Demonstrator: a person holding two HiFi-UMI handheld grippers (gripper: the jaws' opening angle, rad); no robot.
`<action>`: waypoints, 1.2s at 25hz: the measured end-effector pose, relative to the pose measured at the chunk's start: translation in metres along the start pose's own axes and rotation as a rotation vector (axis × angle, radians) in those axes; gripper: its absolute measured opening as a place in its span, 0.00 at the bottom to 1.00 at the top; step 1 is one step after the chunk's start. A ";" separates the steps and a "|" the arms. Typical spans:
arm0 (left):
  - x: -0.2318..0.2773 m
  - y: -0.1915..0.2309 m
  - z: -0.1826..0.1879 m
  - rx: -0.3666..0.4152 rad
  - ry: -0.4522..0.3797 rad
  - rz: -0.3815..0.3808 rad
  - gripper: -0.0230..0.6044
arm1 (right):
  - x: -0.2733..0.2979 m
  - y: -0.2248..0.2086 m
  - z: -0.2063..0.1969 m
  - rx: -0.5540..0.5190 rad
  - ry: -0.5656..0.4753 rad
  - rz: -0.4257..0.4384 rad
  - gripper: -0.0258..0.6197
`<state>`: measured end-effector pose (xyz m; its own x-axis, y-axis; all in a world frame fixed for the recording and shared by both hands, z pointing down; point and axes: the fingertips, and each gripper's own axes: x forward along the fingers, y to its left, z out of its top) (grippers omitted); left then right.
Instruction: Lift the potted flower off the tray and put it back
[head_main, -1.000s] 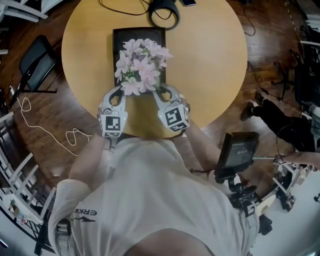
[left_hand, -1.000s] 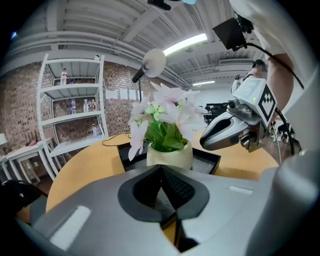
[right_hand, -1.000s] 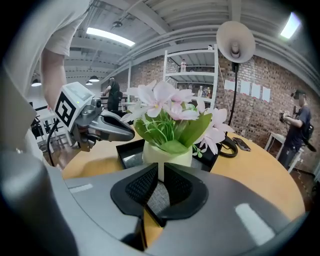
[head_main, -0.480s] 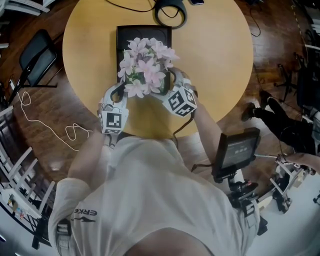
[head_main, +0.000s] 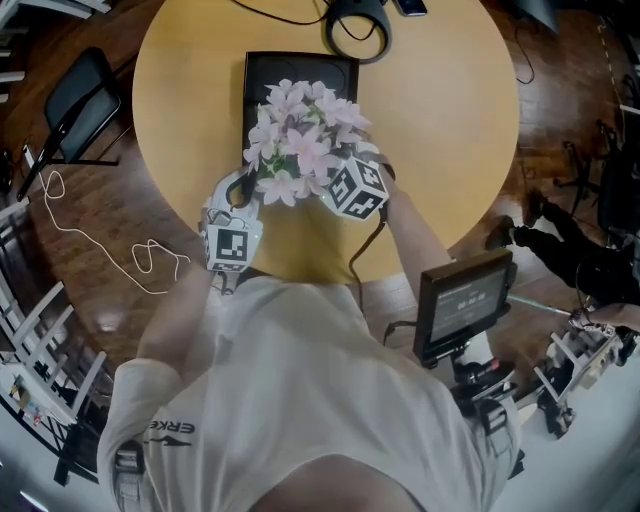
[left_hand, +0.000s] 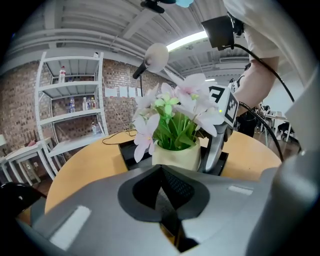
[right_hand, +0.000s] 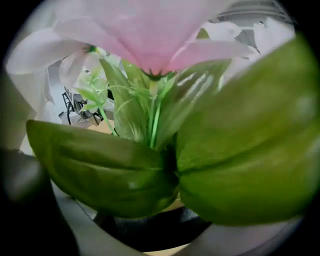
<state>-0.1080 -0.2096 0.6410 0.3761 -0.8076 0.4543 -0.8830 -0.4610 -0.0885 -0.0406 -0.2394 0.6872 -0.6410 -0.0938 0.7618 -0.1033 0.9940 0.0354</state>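
Round wooden table (head_main: 450, 120) over a dark plank floor; brick wall and shelving beyond. Far left, a folding chair (head_main: 75, 105) stands off the table.

Left gripper (head_main: 238, 192) sits at the table's near edge, just beside the plant. Its fingers meet, with nothing between them.

Middle: potted flower (head_main: 305, 135) stands upright on the black tray (head_main: 262, 70), its cream pot (left_hand: 176, 156) toward the tray's near end. We judge it light but top-heavy. Petals and leaves look soft and easily crushed; the pot looks stiff and probably smooth. We reckon the best hold is low on the pot wall, under the foliage, never the stems.

Right: right gripper (head_main: 350, 185) is in among the blooms, angled down. Its jaws have just been opening and stand wide. Leaves (right_hand: 110, 165) fill the gap, but the pads press on nothing we can see. Pot not gripped.
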 end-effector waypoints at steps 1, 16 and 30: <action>0.000 0.001 0.000 0.000 0.000 0.001 0.04 | 0.002 -0.001 0.001 -0.004 0.005 0.004 0.97; -0.005 0.002 0.007 -0.003 -0.003 0.009 0.04 | 0.005 -0.002 0.012 -0.015 -0.010 -0.043 0.91; -0.010 -0.001 0.024 0.019 -0.054 0.010 0.04 | -0.038 -0.015 0.031 0.090 -0.128 -0.206 0.91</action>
<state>-0.1044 -0.2102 0.6151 0.3827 -0.8304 0.4050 -0.8812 -0.4598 -0.1100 -0.0378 -0.2529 0.6376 -0.6902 -0.3055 0.6559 -0.3052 0.9448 0.1189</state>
